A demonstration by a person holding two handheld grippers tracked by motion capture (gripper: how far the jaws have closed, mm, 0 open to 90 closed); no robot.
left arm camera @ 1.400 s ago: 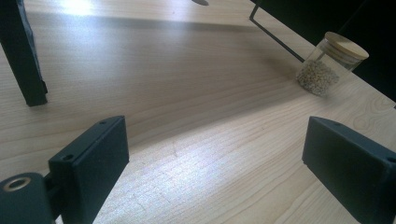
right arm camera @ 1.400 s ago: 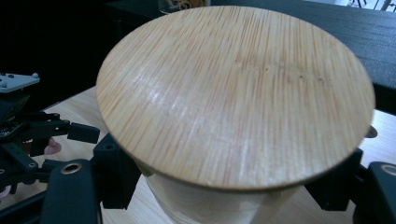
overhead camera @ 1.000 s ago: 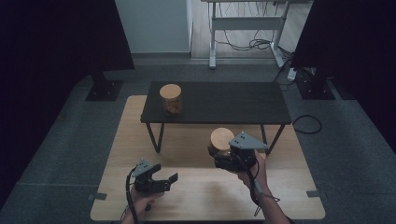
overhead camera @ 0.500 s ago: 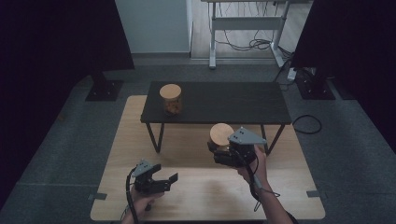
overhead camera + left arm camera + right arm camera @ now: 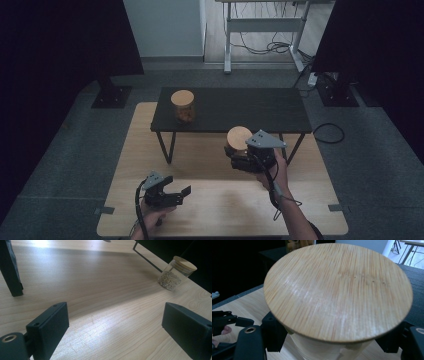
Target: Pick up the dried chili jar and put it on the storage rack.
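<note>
Pale wood-grain floorboard [image 5: 215, 210] underlies spread left tongs [image 5: 176, 194]; right tongs [image 5: 239, 154] pinch a round bamboo-lidded jar [image 5: 239, 138].

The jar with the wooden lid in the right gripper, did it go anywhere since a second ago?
The right gripper, clamped on the jar, has carried it slightly up the picture toward the black table. The left gripper stayed open and in place; the other jar on the table has not moved.
</note>
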